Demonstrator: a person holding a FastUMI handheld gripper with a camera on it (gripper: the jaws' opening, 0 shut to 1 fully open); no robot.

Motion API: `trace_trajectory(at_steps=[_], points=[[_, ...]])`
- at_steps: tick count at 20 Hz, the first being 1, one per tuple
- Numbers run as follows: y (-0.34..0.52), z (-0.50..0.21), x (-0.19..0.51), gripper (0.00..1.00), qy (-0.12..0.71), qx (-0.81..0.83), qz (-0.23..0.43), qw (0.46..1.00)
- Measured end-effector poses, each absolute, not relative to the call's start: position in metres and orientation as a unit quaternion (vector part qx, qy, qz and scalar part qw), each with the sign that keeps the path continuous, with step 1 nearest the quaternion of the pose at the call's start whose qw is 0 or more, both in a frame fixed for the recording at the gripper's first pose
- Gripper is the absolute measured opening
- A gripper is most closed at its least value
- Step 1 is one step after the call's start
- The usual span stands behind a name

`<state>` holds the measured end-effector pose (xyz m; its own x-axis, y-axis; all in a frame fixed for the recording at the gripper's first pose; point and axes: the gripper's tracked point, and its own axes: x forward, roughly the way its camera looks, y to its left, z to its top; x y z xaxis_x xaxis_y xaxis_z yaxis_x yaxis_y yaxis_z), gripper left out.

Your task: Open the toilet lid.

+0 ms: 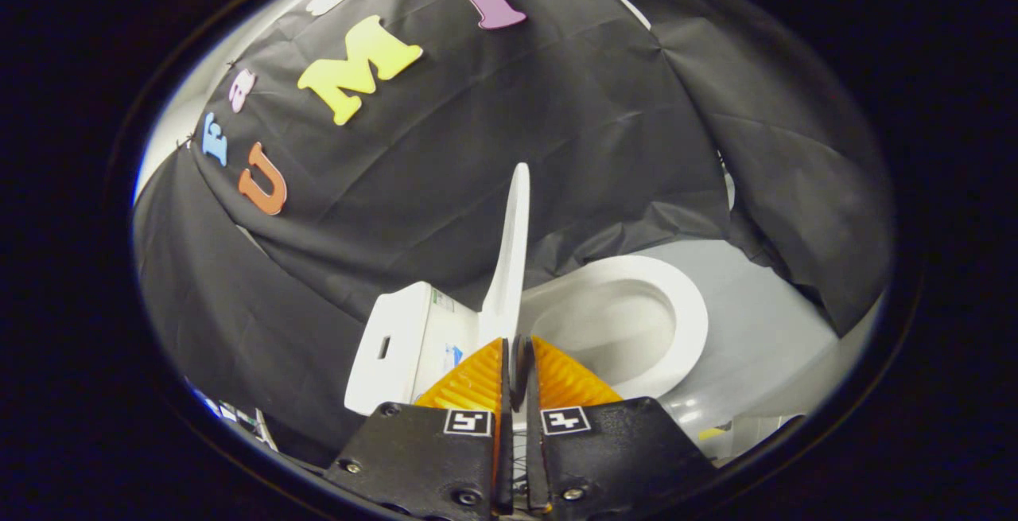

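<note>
A white toilet stands just ahead of my fingers, with its tank (402, 342) to the left and its seat ring and open bowl (636, 318) to the right. The toilet lid (513, 250) is raised and stands nearly upright, seen edge-on between tank and bowl. My gripper (517, 340) is shut, only a thin dark slit between the two fingers and nothing held in it. The fingertips sit right below the lid's lower end, which dips behind the left fingertip (485, 370); I cannot tell whether they touch.
The toilet rests on a pale grey floor (755, 330) that runs off to the right. Black cloth (493, 131) hangs close behind the toilet and drapes down on the right. Small items (238, 417) lie at the lower left beside my fingers.
</note>
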<state>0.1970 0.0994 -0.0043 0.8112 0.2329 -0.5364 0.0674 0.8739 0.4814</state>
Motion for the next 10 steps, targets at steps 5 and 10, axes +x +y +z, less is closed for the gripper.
trace_trajectory(at_steps=[5, 10], points=[[0.116, 0.008, 0.203, 0.10, 0.302, 0.222, 0.047, 0.926], [0.141, 0.016, 0.203, 0.10, 0.296, 0.184, 0.049, 0.936]])
